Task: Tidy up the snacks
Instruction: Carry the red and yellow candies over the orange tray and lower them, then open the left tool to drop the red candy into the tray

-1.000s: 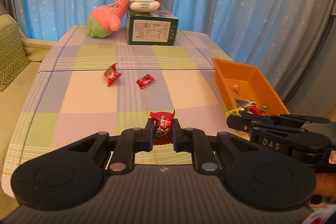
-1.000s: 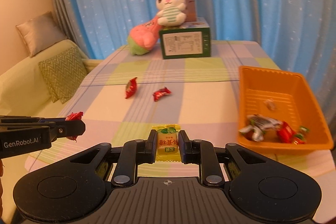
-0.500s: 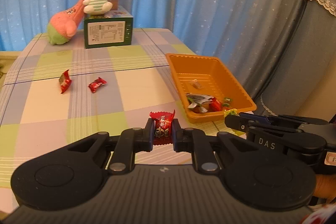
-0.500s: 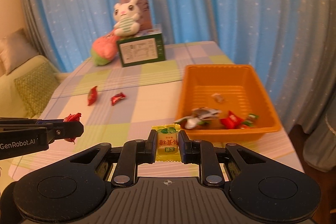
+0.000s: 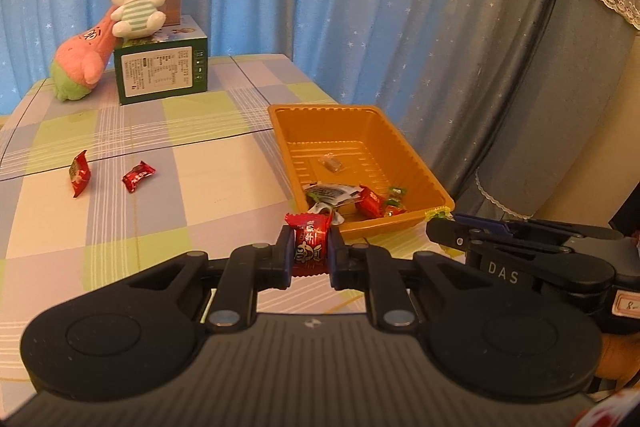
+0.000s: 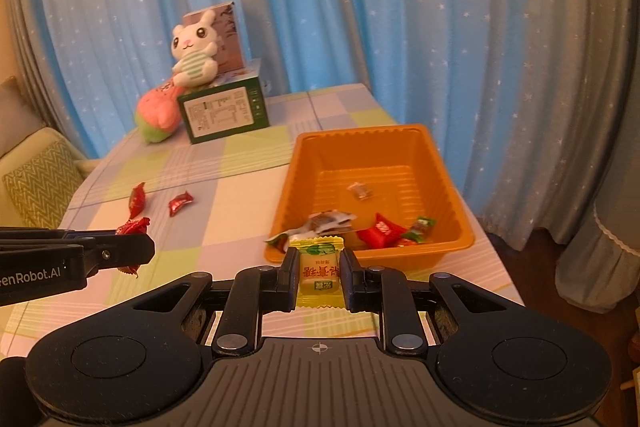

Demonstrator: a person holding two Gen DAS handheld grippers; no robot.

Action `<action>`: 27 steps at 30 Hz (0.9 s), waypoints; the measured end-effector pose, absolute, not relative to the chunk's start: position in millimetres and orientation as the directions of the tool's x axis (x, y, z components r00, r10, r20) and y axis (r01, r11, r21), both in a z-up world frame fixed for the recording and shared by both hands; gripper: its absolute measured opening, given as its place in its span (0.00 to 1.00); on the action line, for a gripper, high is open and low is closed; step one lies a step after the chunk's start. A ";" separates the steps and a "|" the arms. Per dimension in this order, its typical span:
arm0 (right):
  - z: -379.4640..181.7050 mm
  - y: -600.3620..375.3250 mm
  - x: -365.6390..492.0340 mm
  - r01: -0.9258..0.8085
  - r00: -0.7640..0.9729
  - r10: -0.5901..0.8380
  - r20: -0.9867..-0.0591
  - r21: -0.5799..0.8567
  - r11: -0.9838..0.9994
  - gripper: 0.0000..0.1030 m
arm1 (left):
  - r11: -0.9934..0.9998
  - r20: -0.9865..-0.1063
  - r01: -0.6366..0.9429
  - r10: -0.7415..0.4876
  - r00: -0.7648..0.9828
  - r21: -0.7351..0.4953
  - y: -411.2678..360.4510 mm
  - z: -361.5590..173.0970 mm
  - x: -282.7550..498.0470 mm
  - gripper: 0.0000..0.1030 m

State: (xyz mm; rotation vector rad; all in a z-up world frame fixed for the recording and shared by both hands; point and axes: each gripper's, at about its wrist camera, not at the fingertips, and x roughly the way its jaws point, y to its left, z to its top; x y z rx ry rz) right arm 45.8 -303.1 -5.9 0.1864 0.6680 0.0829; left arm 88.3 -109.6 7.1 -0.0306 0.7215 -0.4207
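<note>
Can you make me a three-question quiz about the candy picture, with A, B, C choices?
1. Where does the white bunny toy sit?
A. in the tray
B. on the green box
C. on the sofa

2. How many red candies lie loose on the tablecloth?
A. two
B. five
C. none

3. What is the right gripper doing?
A. standing open with nothing in it
B. shut on a red candy
C. shut on the yellow candy

Answers:
1 B, the bunny rests on top of the box.
2 A, only two lie left of the orange tray.
3 C, both pads press the yellow wrapper; the left gripper has the red one.
</note>
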 end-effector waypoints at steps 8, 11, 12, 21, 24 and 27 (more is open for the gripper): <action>-4.1 -320.2 46.0 0.011 0.787 0.113 -0.606 0.196 0.980 0.21 | 0.905 -0.633 0.391 -0.402 0.662 -0.165 -127.3 8.2 92.5 0.14; -4.0 -325.1 48.2 0.021 0.789 0.105 -0.606 0.196 0.980 0.21 | 0.902 -0.633 0.398 -0.408 0.658 -0.168 -133.0 8.2 95.6 0.14; -4.1 -326.9 49.4 0.024 0.789 0.102 -0.606 0.196 0.980 0.21 | 0.901 -0.633 0.400 -0.411 0.657 -0.170 -134.8 8.1 97.3 0.14; -5.4 -340.9 63.2 0.037 0.788 0.088 -0.609 0.190 0.981 0.21 | 0.893 -0.635 0.416 -0.422 0.647 -0.170 -153.6 6.0 118.3 0.14; -6.8 -345.8 69.9 0.038 0.787 0.084 -0.612 0.185 0.982 0.21 | 0.890 -0.639 0.424 -0.426 0.641 -0.168 -160.4 3.5 128.2 0.14; -9.4 -351.5 78.8 0.042 0.783 0.081 -0.617 0.182 0.982 0.21 | 0.887 -0.644 0.431 -0.428 0.634 -0.165 -167.1 1.4 139.2 0.14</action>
